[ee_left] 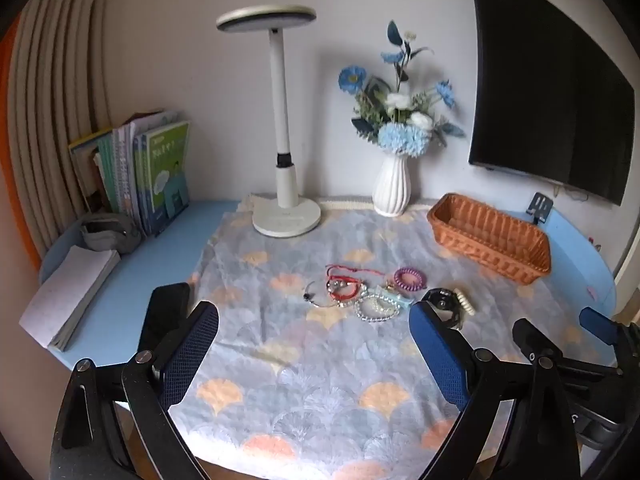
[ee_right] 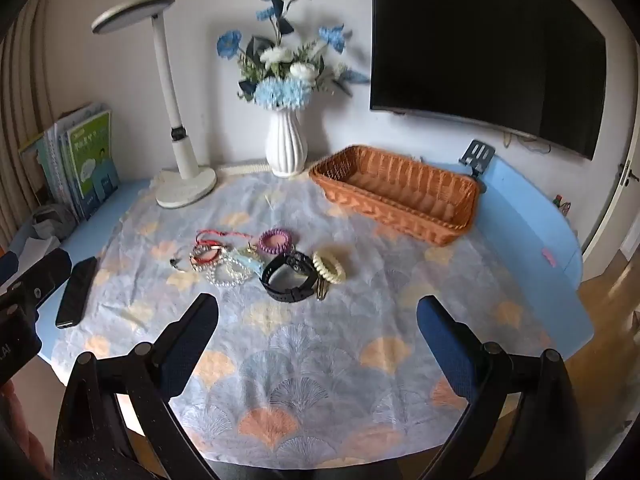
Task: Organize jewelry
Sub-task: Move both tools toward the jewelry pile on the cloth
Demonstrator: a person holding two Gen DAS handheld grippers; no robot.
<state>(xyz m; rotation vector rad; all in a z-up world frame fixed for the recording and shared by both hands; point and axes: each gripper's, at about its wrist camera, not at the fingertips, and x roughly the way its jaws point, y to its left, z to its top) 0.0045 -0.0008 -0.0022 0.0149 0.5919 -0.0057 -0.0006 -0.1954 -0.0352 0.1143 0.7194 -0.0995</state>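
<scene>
A pile of jewelry lies mid-cloth: red cord bracelets [ee_left: 340, 280] [ee_right: 212, 240], pearl bracelets [ee_left: 376, 308] [ee_right: 228, 272], a purple coil hair tie [ee_left: 409, 278] [ee_right: 275, 241], a black watch [ee_right: 288, 278] [ee_left: 442, 302] and a cream coil tie [ee_right: 329, 266] [ee_left: 466, 300]. An empty wicker basket [ee_left: 492, 236] [ee_right: 400, 192] stands at the back right. My left gripper [ee_left: 314, 354] is open and empty, short of the pile. My right gripper [ee_right: 318, 344] is open and empty, just short of the watch; it also shows at the right edge of the left wrist view.
A desk lamp [ee_left: 284, 204] [ee_right: 184, 184] and a white flower vase [ee_left: 392, 184] [ee_right: 286, 148] stand at the back. Books [ee_left: 156, 176] and a notebook [ee_left: 68, 296] are at the left. A black phone [ee_right: 76, 292] lies on the cloth's left edge. A TV [ee_right: 484, 40] hangs on the wall.
</scene>
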